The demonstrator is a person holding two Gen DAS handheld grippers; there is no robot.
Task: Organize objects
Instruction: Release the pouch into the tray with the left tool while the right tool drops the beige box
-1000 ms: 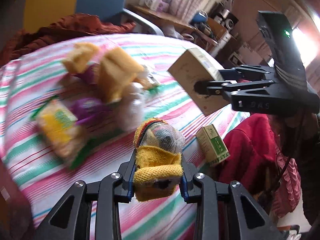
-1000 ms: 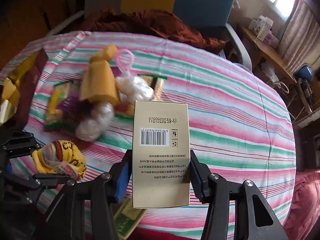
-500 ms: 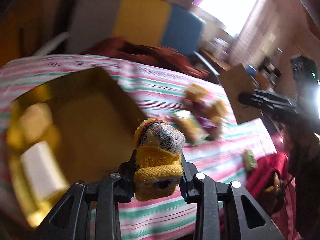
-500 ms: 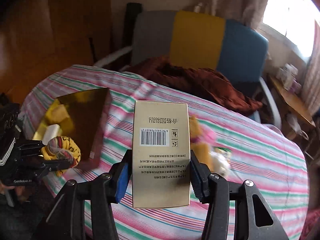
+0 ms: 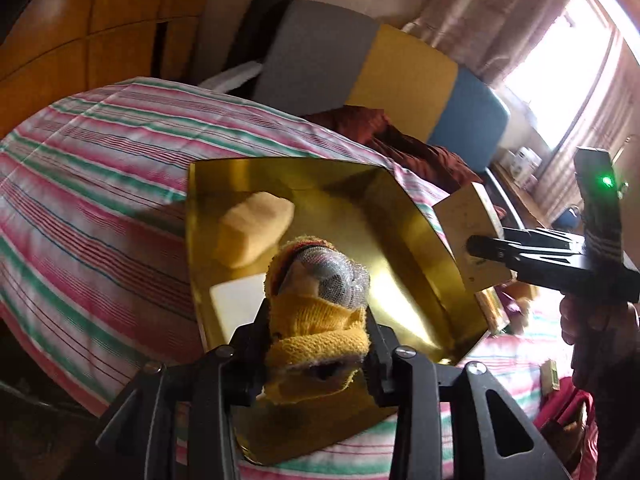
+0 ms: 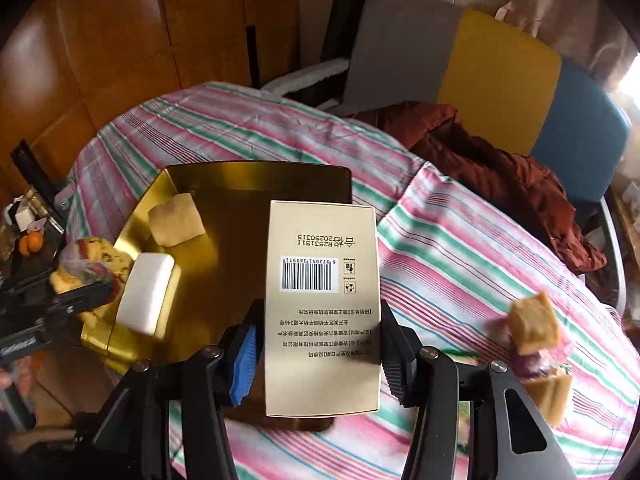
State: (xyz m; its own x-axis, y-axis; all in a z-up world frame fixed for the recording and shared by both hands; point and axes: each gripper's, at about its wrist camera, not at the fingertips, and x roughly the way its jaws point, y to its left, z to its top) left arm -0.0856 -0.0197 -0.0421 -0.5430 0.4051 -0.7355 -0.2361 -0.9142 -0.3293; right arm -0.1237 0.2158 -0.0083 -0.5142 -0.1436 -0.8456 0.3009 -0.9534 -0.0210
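Note:
My left gripper (image 5: 316,332) is shut on a yellow knitted bundle with mesh (image 5: 318,304) and holds it over the near edge of a gold tray (image 5: 404,220). My right gripper (image 6: 320,344) is shut on a beige carton with a barcode (image 6: 322,304), held above the same gold tray (image 6: 224,216). A tan block (image 6: 176,220) and a white bar (image 6: 146,292) lie in the tray. The bundle also shows at the left in the right wrist view (image 6: 90,264), and the carton at the right in the left wrist view (image 5: 468,224).
The tray sits on a round table with a striped cloth (image 6: 460,248). A pile of packets and tan blocks (image 6: 536,340) lies to the right. A grey, yellow and blue chair (image 6: 480,76) with a red-brown garment (image 6: 500,168) stands behind.
Both grippers have swung left from the pile of packets to the gold tray and now hold their objects over it. Both stayed shut on their loads.

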